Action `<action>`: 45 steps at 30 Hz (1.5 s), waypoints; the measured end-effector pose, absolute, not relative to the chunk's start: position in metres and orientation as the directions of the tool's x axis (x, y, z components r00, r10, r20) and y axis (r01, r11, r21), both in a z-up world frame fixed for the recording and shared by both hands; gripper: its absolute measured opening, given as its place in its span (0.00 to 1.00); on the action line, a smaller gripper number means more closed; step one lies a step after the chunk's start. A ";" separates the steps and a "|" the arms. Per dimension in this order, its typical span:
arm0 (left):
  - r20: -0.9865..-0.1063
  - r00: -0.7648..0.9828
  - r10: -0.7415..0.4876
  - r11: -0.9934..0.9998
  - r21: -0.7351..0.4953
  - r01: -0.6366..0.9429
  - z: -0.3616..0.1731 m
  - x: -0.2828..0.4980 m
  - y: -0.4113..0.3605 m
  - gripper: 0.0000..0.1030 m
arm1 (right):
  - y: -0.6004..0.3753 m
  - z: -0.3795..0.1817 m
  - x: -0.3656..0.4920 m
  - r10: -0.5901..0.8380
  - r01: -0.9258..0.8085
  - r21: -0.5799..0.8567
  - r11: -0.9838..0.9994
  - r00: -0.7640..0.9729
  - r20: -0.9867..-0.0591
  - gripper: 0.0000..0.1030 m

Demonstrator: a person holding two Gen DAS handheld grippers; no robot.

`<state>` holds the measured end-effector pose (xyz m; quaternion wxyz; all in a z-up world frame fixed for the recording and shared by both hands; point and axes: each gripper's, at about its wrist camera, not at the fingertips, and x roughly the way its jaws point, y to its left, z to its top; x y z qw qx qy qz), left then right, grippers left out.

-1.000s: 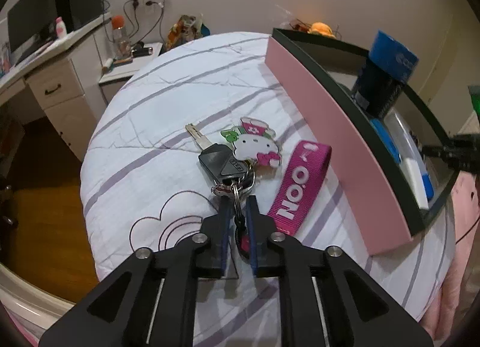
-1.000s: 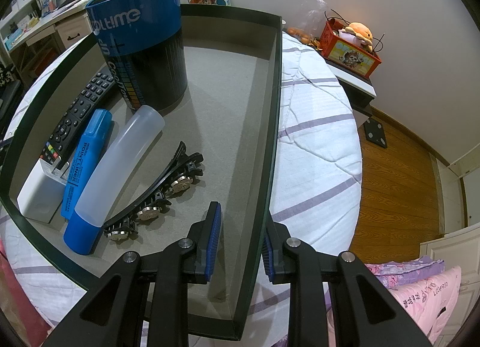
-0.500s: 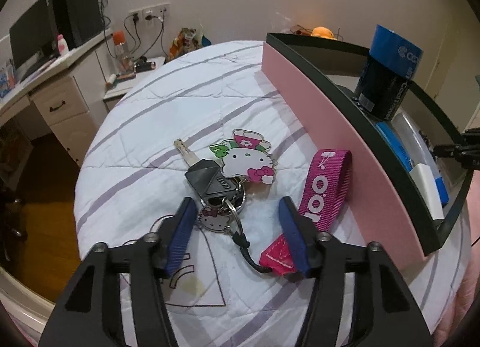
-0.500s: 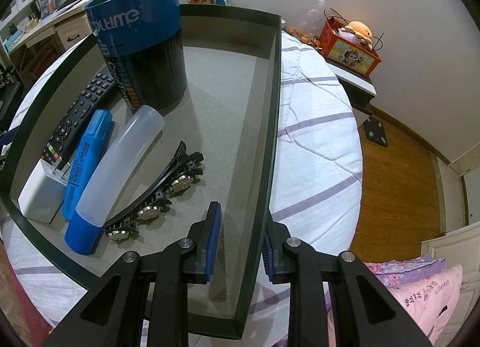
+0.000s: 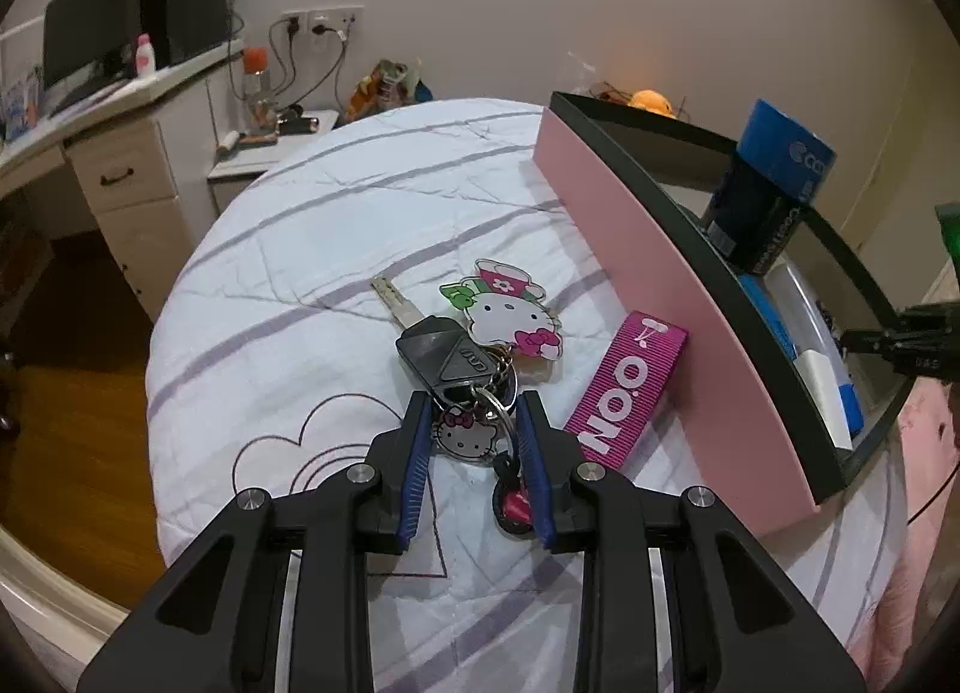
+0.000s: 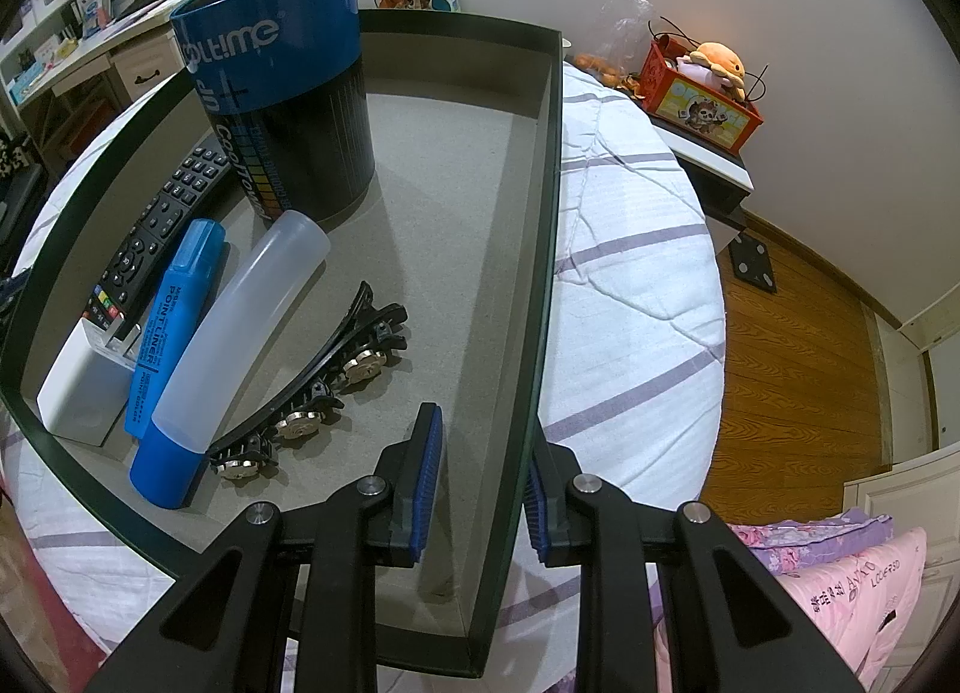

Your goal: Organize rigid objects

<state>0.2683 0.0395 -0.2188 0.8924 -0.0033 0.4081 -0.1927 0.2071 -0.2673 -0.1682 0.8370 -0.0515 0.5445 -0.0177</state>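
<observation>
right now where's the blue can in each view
Left wrist: the blue can stands at the upper right, inside the box, behind its pink wall.
Right wrist: the same can fills the upper left, upright on the box floor next to the remote.
Shared landmark: the box's dark rim, which the right tool straddles.

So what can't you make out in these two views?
- Left wrist: the tray's contents, mostly hidden behind its pink wall.
- Left wrist: whether the left gripper, just closing, presses the keyring.
- Right wrist: the remote's lower end, behind the white box.
</observation>
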 end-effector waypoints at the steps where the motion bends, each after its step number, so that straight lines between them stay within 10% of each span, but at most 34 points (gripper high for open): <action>1: -0.726 0.594 -0.347 0.927 -0.168 0.335 -0.219 0.269 0.040 0.28 | -0.267 -0.168 0.207 -0.086 -0.026 -0.105 0.994 0.407 -0.909 0.25; 6: -0.737 0.605 -0.302 0.937 -0.110 0.333 -0.220 0.274 0.029 0.35 | -0.268 -0.168 0.207 -0.084 -0.024 -0.103 0.994 0.406 -0.910 0.25; 10: -0.733 0.598 -0.325 0.923 -0.108 0.369 -0.221 0.276 0.021 0.62 | -0.270 -0.169 0.207 -0.079 -0.022 -0.096 0.995 0.405 -0.911 0.25; 13: -0.742 0.600 -0.300 0.924 -0.070 0.376 -0.221 0.276 0.015 0.54 | -0.270 -0.169 0.208 -0.078 -0.024 -0.095 0.995 0.404 -0.911 0.25; 15: -0.741 0.604 -0.294 0.932 -0.081 0.353 -0.218 0.278 0.022 0.29 | -0.270 -0.170 0.208 -0.077 -0.025 -0.095 0.995 0.404 -0.911 0.25; 28: -0.699 0.575 -0.425 0.899 -0.250 0.360 -0.219 0.265 0.043 0.29 | -0.271 -0.169 0.208 -0.077 -0.025 -0.095 0.995 0.404 -0.912 0.25; 45: -0.739 0.618 -0.271 0.948 -0.092 0.305 -0.221 0.273 0.016 0.30 | -0.272 -0.170 0.207 -0.072 -0.022 -0.088 0.996 0.401 -0.913 0.25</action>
